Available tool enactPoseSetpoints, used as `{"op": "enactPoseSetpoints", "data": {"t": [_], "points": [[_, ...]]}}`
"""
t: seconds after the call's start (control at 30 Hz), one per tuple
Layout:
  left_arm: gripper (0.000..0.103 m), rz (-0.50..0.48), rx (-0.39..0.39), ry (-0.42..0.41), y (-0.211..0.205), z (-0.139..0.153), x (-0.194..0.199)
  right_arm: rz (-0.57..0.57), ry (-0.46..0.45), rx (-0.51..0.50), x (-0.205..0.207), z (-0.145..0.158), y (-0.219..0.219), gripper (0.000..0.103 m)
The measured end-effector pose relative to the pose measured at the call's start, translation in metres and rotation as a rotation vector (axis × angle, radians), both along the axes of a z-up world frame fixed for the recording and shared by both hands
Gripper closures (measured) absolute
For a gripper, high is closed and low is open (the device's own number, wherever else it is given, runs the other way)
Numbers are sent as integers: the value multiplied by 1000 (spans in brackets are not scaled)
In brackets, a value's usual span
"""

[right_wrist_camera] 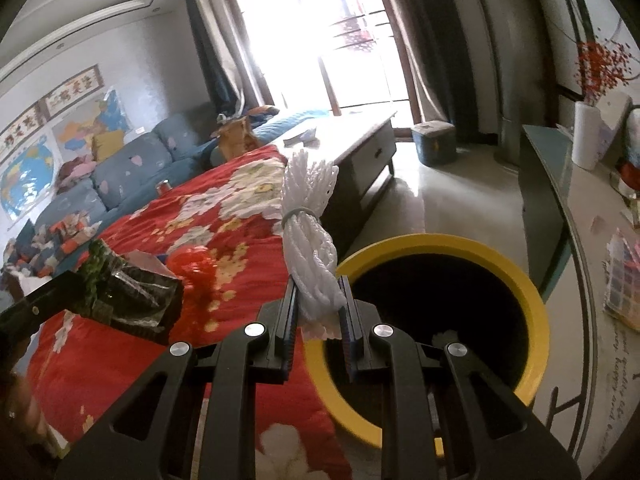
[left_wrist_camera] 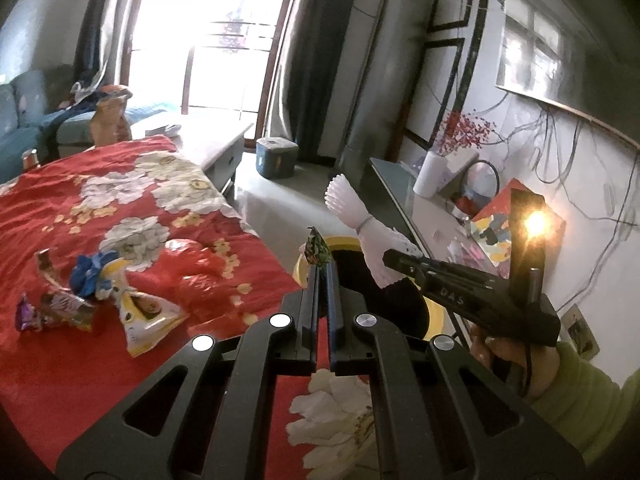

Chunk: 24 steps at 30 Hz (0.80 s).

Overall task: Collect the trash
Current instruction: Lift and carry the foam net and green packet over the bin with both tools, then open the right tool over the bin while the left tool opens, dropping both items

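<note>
Two full grips: left gripper (left_wrist_camera: pixel 319 266) pinching green wrapper (left_wrist_camera: pixel 316 249), "DAS"-marked right gripper (right_wrist_camera: pixel 320 300) clamping white foam net (right_wrist_camera: pixel 310 240).

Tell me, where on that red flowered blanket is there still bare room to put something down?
The red blanket is bare in the near strip between the yellow snack bag and the left gripper, and across its far flowered half toward the coffee table. It is crowded at the left, where wrappers bunch together, and a red bag takes the middle.
</note>
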<state>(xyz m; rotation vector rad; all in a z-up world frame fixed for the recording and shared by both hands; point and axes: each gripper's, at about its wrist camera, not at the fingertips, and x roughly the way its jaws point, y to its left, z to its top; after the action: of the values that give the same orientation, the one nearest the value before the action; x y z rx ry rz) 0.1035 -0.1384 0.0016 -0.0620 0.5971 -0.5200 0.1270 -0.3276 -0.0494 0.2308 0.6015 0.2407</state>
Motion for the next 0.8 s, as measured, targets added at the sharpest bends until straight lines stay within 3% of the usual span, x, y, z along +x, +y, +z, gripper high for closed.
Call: {"op": "enactPoseSetpoints", "data": {"t": [0.8], "points": [[102,-127,92,47,-76,-38,31,-171,92,41,4,-42,-70,84]]}}
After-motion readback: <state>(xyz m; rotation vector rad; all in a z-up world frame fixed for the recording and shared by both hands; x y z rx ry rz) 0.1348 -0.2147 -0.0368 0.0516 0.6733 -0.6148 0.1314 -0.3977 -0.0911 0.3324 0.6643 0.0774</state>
